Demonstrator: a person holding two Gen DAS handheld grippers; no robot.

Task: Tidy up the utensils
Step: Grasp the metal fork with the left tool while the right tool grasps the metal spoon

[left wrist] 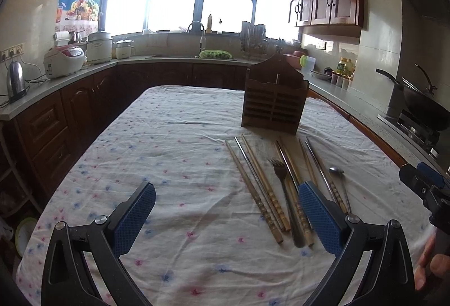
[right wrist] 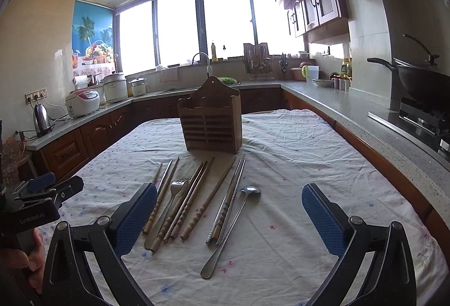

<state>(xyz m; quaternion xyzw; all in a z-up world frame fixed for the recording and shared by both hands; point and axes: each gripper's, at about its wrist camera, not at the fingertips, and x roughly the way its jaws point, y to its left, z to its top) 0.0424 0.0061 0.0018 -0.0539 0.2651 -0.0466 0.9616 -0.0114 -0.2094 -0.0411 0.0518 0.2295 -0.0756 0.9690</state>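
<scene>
Kitchen surface (right wrist: 281, 143) wearing a wrinkly floral cloth

Chopsticks (right wrist: 197, 193), fork (right wrist: 175, 188) and spoon (right wrist: 239, 210) are lying before the wooden holder (right wrist: 211, 120); left gripper (left wrist: 225, 219) and right gripper (right wrist: 229, 219) are hovering, jaws wide apart, holding nothing

The wooden holder (right wrist: 210, 120) stands upright on the cloth-covered surface (right wrist: 295, 165), toward its far end. Before the holder, the utensils lie side by side in a row, running lengthwise toward it: chopsticks (right wrist: 194, 199) in the middle, the fork (right wrist: 171, 199) among them left of the holder's centre, the spoon (right wrist: 233, 224) at the row's right end.
</scene>
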